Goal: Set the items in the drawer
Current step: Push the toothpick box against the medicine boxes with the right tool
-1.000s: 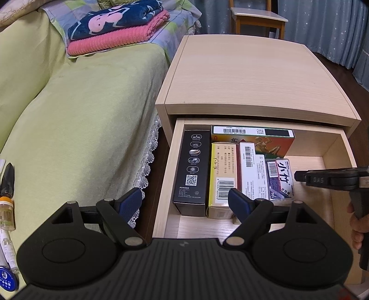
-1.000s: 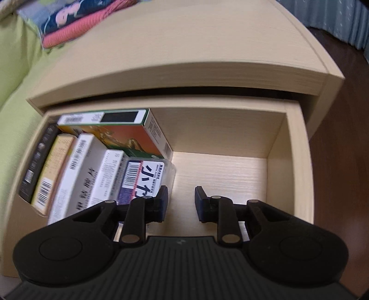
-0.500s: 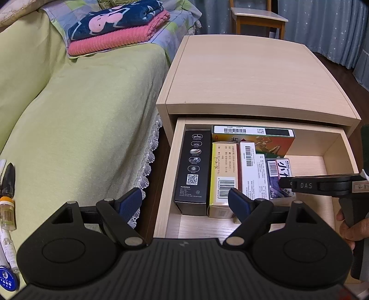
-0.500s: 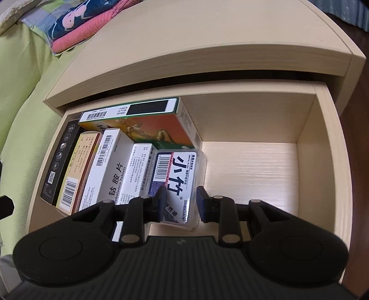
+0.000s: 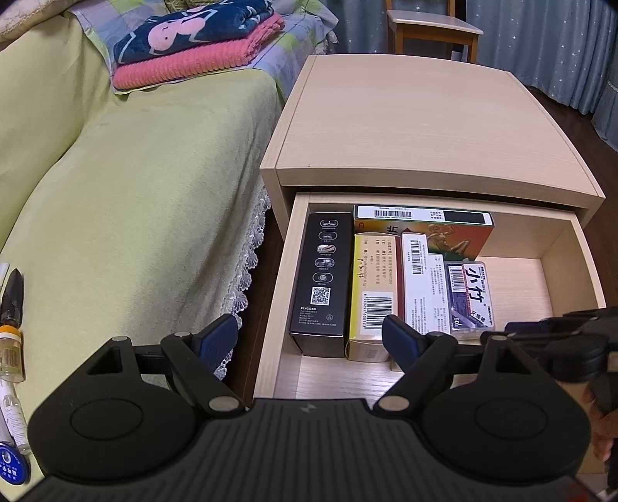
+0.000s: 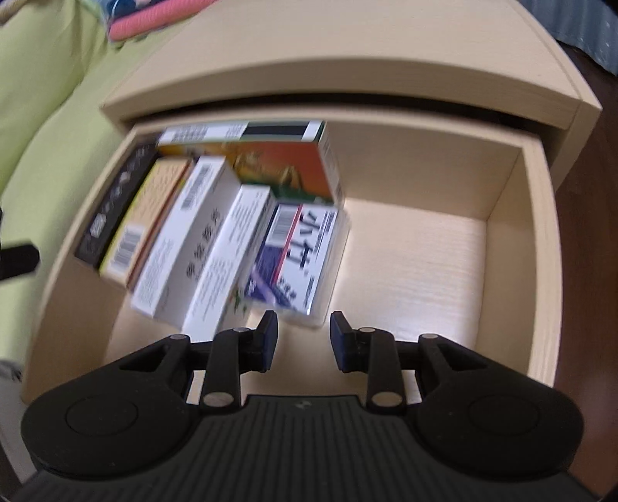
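Observation:
The nightstand's drawer (image 5: 567, 266) (image 6: 540, 231) is pulled open. In its left half stand several boxes: a black box (image 5: 320, 278), a yellow box (image 5: 372, 293), a white box (image 5: 421, 285), a green-and-orange box (image 5: 425, 228) at the back, and a small clear toothpick box (image 5: 469, 295) (image 6: 301, 255) at the right end of the row. My right gripper (image 6: 303, 341) is open and holds nothing, just in front of the toothpick box; it also shows at the right edge of the left wrist view as the right gripper (image 5: 556, 332). My left gripper (image 5: 309, 341) is open over the drawer's front left corner.
A bed with a green cover (image 5: 116, 216) runs along the left, with folded blankets (image 5: 197, 42) on it. Small bottles and a black item (image 5: 11, 324) lie at the bed's near left edge. The nightstand top (image 5: 421, 119) is bare. A wooden chair (image 5: 432, 29) stands behind.
My right gripper has drawn back toward the drawer's front and its fingers have spread wider. The toothpick box stays in the drawer. The left gripper has not moved.

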`<state>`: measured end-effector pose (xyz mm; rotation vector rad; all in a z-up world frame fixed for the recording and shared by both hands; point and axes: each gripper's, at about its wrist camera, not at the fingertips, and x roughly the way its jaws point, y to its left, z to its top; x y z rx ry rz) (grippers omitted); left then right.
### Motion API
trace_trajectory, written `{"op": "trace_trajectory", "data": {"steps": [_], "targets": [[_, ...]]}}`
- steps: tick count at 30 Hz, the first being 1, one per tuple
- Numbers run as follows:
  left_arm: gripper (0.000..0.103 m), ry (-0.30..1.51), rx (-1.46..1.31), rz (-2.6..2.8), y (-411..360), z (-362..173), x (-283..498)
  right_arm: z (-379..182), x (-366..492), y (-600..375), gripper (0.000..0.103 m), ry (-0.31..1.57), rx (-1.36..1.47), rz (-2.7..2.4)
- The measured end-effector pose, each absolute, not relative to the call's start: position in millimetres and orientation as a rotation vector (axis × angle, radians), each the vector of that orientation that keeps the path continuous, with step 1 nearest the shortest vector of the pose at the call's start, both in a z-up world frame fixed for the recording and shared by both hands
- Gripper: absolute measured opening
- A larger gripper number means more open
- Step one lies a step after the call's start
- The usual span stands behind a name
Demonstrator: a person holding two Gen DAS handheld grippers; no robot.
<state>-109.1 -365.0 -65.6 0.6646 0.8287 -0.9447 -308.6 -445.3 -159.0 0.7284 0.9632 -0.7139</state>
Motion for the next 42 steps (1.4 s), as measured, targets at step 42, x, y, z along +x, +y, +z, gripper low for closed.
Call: {"op": "trace_trajectory", "data": {"steps": [42], "targets": [[0.083,0.828,0.651,-0.933,-360,-64,-107,-167,-309,-462,0.049,0.911,0.774,-0.814]]}}
